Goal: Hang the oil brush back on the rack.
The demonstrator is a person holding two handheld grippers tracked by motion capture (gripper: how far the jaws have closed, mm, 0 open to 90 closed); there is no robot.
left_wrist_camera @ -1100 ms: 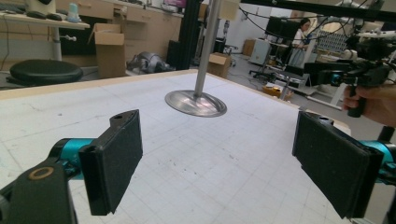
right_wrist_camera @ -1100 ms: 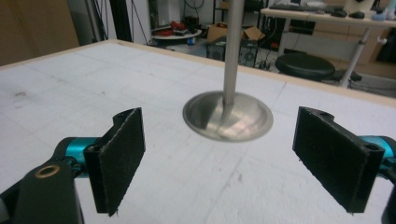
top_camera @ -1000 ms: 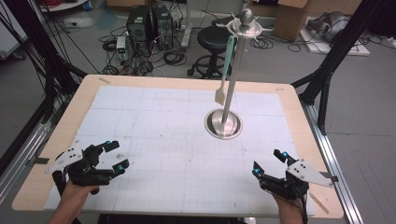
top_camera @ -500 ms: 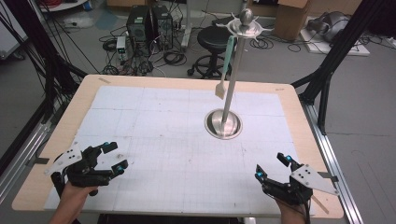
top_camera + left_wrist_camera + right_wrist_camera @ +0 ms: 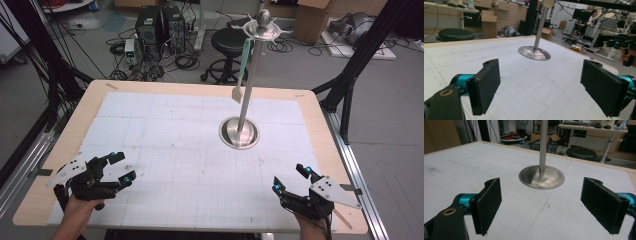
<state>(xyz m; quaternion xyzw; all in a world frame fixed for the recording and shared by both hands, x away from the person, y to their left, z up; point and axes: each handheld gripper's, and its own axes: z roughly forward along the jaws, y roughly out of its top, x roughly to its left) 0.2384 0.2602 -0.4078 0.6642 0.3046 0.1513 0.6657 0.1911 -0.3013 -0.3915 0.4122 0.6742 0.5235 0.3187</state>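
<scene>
Left gripper: the black two-jaw left gripper point(image 5: 120, 169) with teal fingertips and a grey three-cornered plate sits low over the near left corner, held in a hand cut off by the bottom edge of the high view. Jaws spread wide, nothing between them.
Left pads: flat black rectangular pads point(image 5: 486, 85) with a rough, felt-like face; the far edge of the right-hand pad runs out of the left gripper view.
Right gripper: the black two-jaw right gripper point(image 5: 290, 180), same build, rests near the near right corner; its hand is mostly cut off below. Jaws wide apart, empty.
Right pads: same coarse black pads point(image 5: 487, 205), teal metal collars behind them.
Work surface: a white gridded mat point(image 5: 165, 150), matt and faintly smudged, lies on a pale wooden table point(image 5: 320, 125) with rounded corners.
Stand: a tall polished steel stand with a round dished base point(image 5: 240, 134) stands upright on the mat right of centre, well apart from both grippers and ahead of them. Its pole top is cut off in both gripper views.
Stand head: a small ball and thin radiating hooks; the hooks are hard to make out.
Hanging utensil: a pale green-handled spatula with a cream blade point(image 5: 241, 82) hangs from the head beside the pole, clear of the mat.
Beyond: a black round stool point(image 5: 232, 42) on the floor among loose cables.
</scene>
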